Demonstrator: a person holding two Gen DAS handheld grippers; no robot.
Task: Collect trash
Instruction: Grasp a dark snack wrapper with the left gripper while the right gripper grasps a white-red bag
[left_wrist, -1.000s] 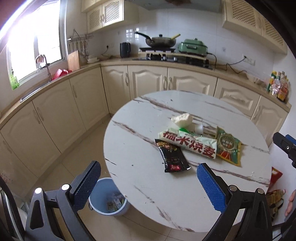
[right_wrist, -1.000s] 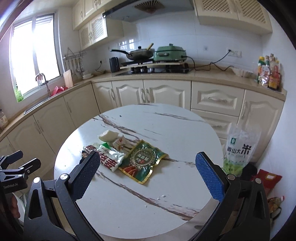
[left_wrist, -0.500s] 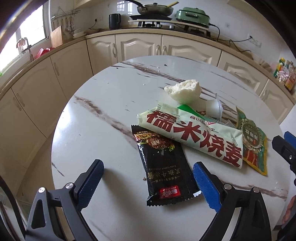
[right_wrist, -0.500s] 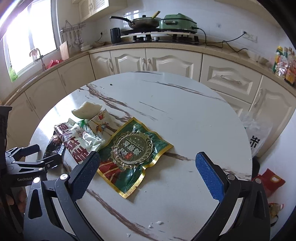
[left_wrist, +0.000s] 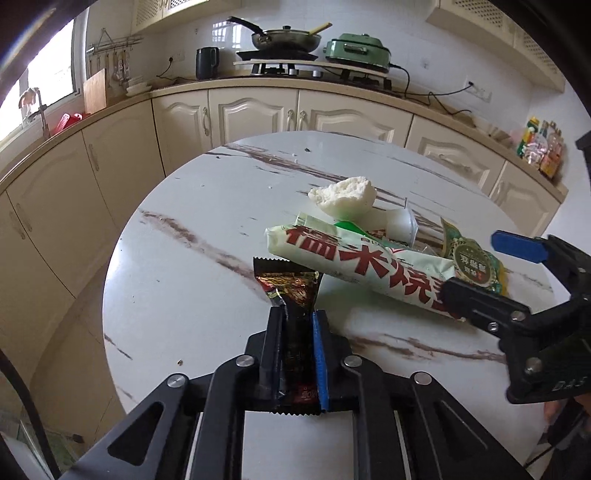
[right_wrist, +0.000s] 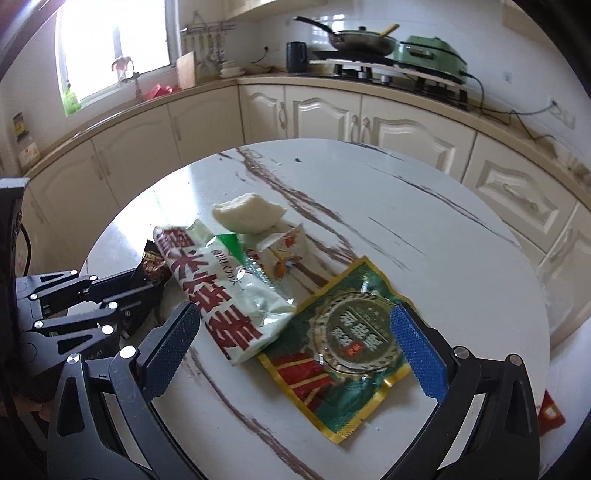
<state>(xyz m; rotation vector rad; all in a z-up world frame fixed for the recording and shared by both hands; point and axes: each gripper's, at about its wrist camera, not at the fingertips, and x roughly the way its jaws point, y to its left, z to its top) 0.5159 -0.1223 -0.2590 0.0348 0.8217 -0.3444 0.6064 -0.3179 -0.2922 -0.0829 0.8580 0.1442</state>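
Trash sits bunched near the middle of the round marble-look surface, w/ cream cabinets curving behind it. Left gripper has its jaws closing on the dark snack wrapper: wrapper runs btwn the two pads, crumpled where they pinch it, its serrated far end sticking out ahead and its near end poking out behind the pads. In the right wrist view that same wrapper shows only as a dark corner at the left gripper's tip, tucked partly under the long pale-green packet w/ big red characters. That packet lies diagonally, one end overlapping the edge of the green-and-gold foil pouch, which lies flat on the surface. Right gripper has jaws wide, nothing pinched; the foil pouch and the packet's near end lie btwn the blue pads, and I can't tell if either pad touches them. Behind the packet sits a white bun piece, bitten on one side, just beside a small white wrapper w/ orange print. From the left wrist view the right gripper comes in at the right edge over the packet's end. Frying pan and green electric cooker stand on the back counter.
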